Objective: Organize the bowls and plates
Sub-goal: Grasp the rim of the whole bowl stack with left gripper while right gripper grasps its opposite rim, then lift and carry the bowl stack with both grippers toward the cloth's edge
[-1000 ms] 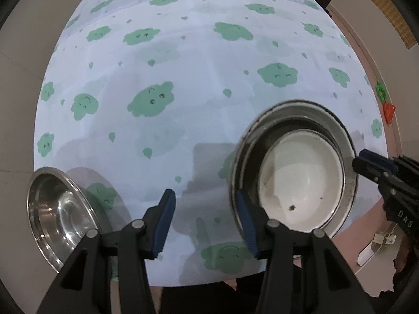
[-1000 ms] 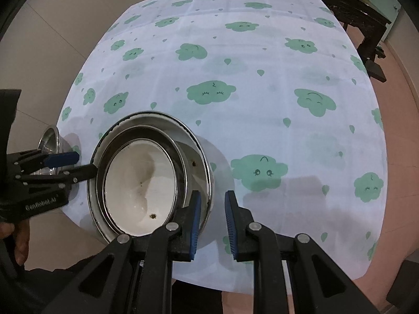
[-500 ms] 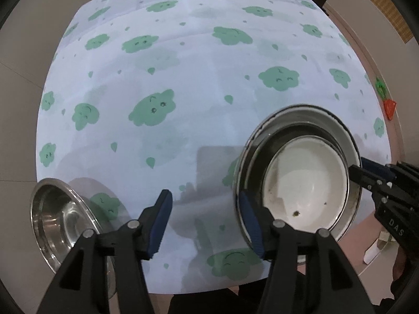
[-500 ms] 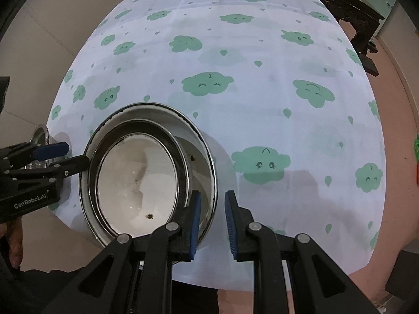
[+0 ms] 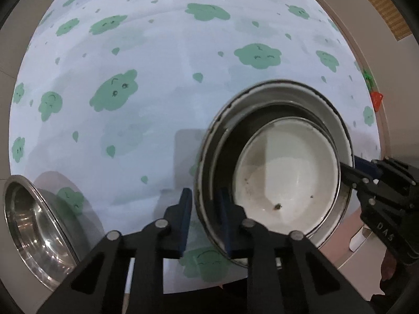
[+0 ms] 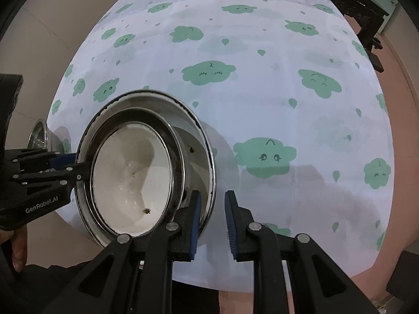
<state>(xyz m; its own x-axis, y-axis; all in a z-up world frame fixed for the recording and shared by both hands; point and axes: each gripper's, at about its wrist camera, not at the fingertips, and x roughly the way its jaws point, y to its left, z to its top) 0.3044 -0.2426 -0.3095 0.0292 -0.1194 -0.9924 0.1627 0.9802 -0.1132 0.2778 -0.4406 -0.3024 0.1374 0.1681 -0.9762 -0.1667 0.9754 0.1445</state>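
Observation:
A stack of nested dishes, a large steel basin point(image 5: 337, 120) point(image 6: 193, 130) holding a steel bowl and a soiled white bowl point(image 5: 285, 172) point(image 6: 131, 178), is held tilted over the table's near edge. My left gripper point(image 5: 205, 210) is shut on the basin's left rim. My right gripper point(image 6: 212, 216) is shut on its right rim. Each gripper also shows in the other's view, the right one point(image 5: 377, 183) and the left one point(image 6: 39, 172). A separate steel bowl point(image 5: 36, 230) point(image 6: 39, 137) stands at the table's near left corner.
The table wears a white cloth with green clouds point(image 5: 183, 65) point(image 6: 288, 91). Dark furniture point(image 6: 366, 7) stands beyond the far right corner. A red and green item point(image 5: 375, 96) lies on the floor at the right.
My left gripper has closed from wide open onto the basin's left rim. The stack has tilted and looms larger in both views. The right gripper keeps its hold.

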